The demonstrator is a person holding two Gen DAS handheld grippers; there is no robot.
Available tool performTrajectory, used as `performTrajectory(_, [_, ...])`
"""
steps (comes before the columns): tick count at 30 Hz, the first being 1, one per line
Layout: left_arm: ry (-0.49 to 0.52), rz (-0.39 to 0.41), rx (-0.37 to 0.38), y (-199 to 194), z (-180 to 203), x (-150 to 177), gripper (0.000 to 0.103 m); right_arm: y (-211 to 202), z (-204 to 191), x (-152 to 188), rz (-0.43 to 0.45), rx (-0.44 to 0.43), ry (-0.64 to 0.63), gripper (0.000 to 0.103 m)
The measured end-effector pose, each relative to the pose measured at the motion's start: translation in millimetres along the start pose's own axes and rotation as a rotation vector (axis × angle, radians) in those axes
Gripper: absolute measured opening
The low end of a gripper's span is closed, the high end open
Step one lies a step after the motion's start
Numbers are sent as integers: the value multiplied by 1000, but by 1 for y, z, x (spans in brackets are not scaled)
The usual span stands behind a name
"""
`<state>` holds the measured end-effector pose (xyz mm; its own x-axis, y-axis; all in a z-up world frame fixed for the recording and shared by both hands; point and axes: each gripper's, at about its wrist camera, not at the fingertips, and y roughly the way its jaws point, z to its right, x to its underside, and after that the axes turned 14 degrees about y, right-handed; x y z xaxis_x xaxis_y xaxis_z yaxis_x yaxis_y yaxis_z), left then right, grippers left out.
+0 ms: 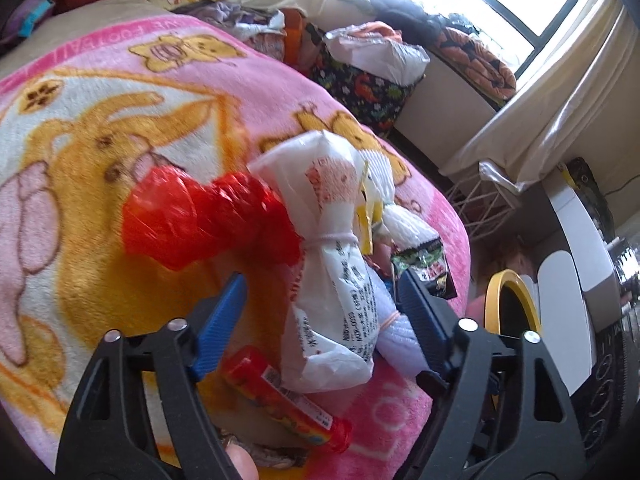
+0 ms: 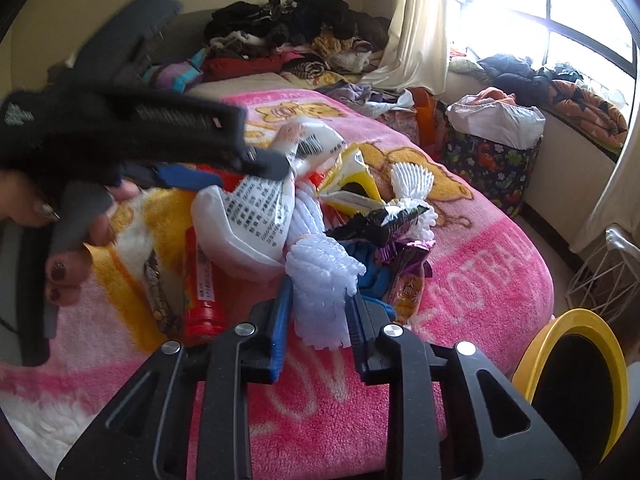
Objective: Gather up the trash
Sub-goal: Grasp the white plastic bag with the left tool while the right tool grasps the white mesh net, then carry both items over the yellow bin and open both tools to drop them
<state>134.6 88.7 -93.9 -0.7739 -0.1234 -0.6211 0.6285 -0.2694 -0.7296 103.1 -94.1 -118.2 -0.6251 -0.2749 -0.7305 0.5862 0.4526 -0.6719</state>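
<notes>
A heap of trash lies on the pink blanket [image 1: 80, 152]: a white printed plastic bag [image 1: 340, 264] tied in the middle, a red plastic wrapper [image 1: 200, 216], a red candy tube [image 1: 280, 392], white foam netting [image 2: 320, 280], dark snack packets [image 2: 380, 220] and a yellow carton [image 2: 352, 176]. My left gripper [image 1: 320, 296] is open, its blue fingers on either side of the white bag. My right gripper [image 2: 320, 300] has its blue fingers on both sides of the foam netting, pressing on it. The left gripper's black body [image 2: 120, 132] shows in the right wrist view above the heap.
A yellow-rimmed bin [image 2: 572, 384] stands beside the bed at the lower right; it also shows in the left wrist view [image 1: 512, 308]. A dinosaur-print bag [image 2: 488, 164], a white wire basket [image 2: 600, 276], piled clothes [image 2: 296, 36] and a curtained window [image 2: 540, 8] surround the bed.
</notes>
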Motion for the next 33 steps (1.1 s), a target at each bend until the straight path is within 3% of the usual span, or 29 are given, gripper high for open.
performTrajectory(5, [8, -36, 17, 7, 5, 0, 36, -9, 5, -4, 10, -32, 41, 22])
performTrajectory(8, [8, -21, 24, 1, 5, 1, 31, -15, 5, -5, 17, -45, 54, 22])
performTrajectory(20, [30, 150, -1, -62, 10, -8, 27, -54, -2, -11, 100, -98, 90, 20])
performTrajectory(22, [36, 168, -2, -71, 11, -9, 27, -60, -2, -13, 121, -94, 108, 19])
performTrajectory(23, [38, 177, -1, -75, 13, -9, 27, -62, 0, -15, 130, -94, 116, 14])
performTrajectory(33, [91, 212, 32, -86, 38, -14, 27, -99, 19, -23, 238, -76, 178, 14])
